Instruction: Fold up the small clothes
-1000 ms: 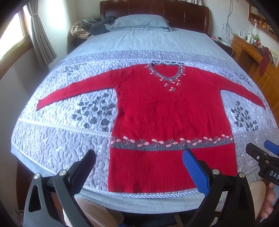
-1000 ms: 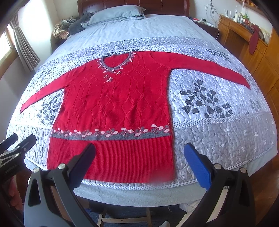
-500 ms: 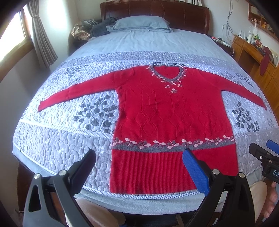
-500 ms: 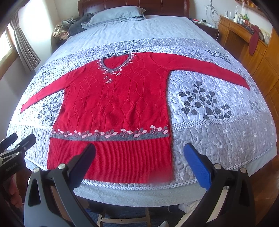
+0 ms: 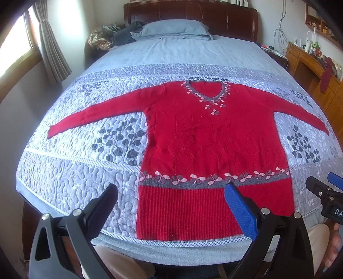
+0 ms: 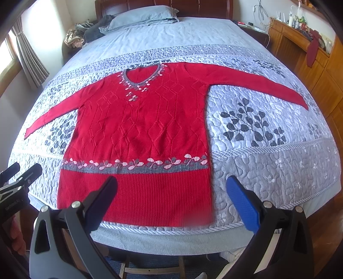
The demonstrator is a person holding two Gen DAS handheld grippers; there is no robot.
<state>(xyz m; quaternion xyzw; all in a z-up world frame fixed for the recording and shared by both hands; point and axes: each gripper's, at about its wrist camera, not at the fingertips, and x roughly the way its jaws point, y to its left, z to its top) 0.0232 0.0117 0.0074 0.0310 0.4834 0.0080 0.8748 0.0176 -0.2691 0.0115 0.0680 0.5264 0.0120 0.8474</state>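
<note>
Holding both tools wide, with nothing between the fingers. Your left tool (image 5: 171, 203) hangs over the near edge of the bed, its black finger over the quilt (image 5: 70, 176) and its blue finger over the ribbed hem of the red sweater (image 5: 212, 146). Your right tool (image 6: 171, 199) mirrors that: black finger over the hem, blue finger over bare quilt beside the sweater's right side. Neither tool touches the fabric, as far as the views show. Each tool appears at the edge of the other's view.

Sweater lies flat and face up on the quilt, hem toward you along the corded edge, V-neck with pink-and-grey trim away from you. Both sleeves are spread straight out to the sides. A grey band with pink flowers runs across just above the ribbed hem. No fold in it yet.

Further out: blue bedsheet (image 5: 182, 51), a pillow (image 5: 173, 29) at the dark wooden headboard (image 5: 225, 19), and a heap of clothes (image 5: 111, 36) left of the pillow. Wooden cabinets (image 6: 321, 70) run along the right wall, curtain (image 5: 51, 51) and window on the left.
</note>
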